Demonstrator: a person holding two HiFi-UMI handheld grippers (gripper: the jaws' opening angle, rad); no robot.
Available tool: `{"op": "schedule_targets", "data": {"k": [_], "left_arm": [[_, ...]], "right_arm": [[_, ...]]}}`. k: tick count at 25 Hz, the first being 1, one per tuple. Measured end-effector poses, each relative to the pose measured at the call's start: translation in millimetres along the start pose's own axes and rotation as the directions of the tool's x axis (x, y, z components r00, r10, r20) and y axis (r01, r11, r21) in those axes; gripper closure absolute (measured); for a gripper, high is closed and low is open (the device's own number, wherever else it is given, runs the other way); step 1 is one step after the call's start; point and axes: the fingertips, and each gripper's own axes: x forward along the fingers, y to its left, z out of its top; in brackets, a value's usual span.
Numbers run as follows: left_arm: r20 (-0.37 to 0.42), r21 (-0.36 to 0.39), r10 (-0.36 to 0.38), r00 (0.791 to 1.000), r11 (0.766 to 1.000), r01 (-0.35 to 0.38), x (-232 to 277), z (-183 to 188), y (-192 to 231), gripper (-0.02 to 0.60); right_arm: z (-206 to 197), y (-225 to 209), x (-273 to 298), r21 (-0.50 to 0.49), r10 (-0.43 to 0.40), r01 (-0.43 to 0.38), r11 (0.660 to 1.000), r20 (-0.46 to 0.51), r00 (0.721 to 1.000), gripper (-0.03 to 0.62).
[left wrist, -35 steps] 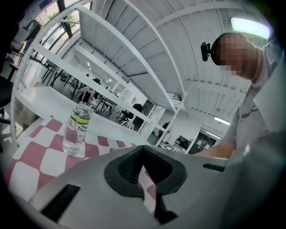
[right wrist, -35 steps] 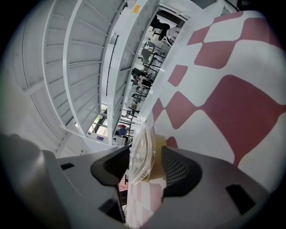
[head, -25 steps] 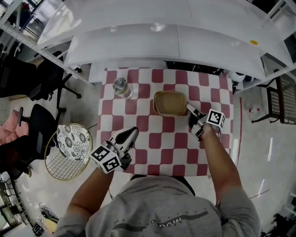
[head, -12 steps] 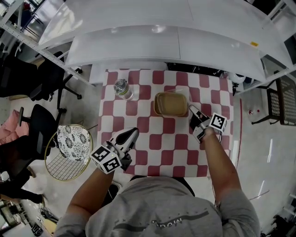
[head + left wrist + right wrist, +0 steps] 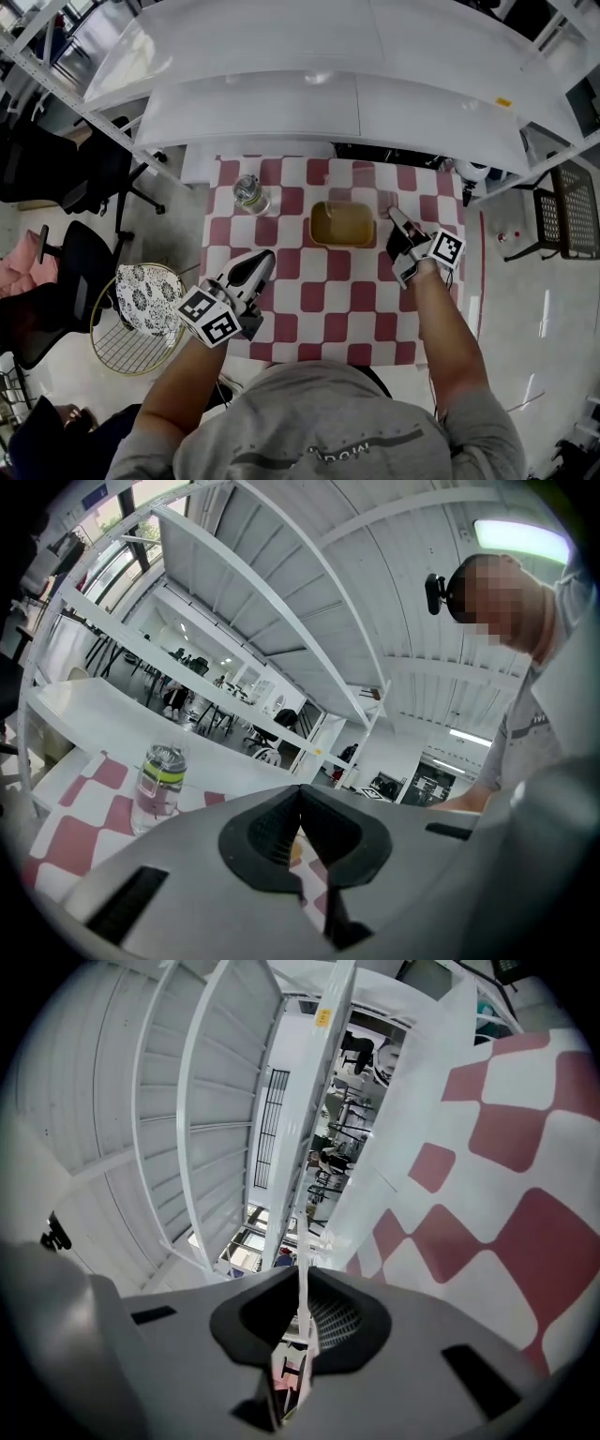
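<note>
Clear lid [image 5: 302,1288] is off the tan container [image 5: 342,223], pinched edge-on in the right gripper [image 5: 395,217] just right of it; the left gripper [image 5: 259,260], jaws together and empty, hovers near-left of the container.

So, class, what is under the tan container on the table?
The tan container stands on the red-and-white checked cloth, which shows all around it. The tabletop beneath is covered and cannot be seen.

Overhead and low gripper views apparently share tablecloth [image 5: 319,309].
</note>
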Motion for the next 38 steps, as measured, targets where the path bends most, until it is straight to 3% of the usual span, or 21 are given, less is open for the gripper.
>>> {"op": "schedule_targets", "data": {"k": [13,24,38], "left_arm": [[0.114,0.099,-0.039,0.993,0.995,0.028,7.8,97.5,-14.5,0.569],[0.188,0.232,-0.118,0.975,0.970,0.073,1.0,183.8,-35.9,0.569],[0.238,0.315,-0.262,0.935,0.932,0.181,-27.0,248.5,-64.2,0.569]], "right_arm": [[50.4,114.7,24.2,-0.118,0.144,-0.136,0.984,0.060,0.988,0.552],[84.3,214.9,33.6,-0.247,0.234,-0.202,0.948,0.107,0.966,0.551],[72.6,317.6,15.9,-0.372,0.311,-0.234,0.898,0.163,0.936,0.551]]}}
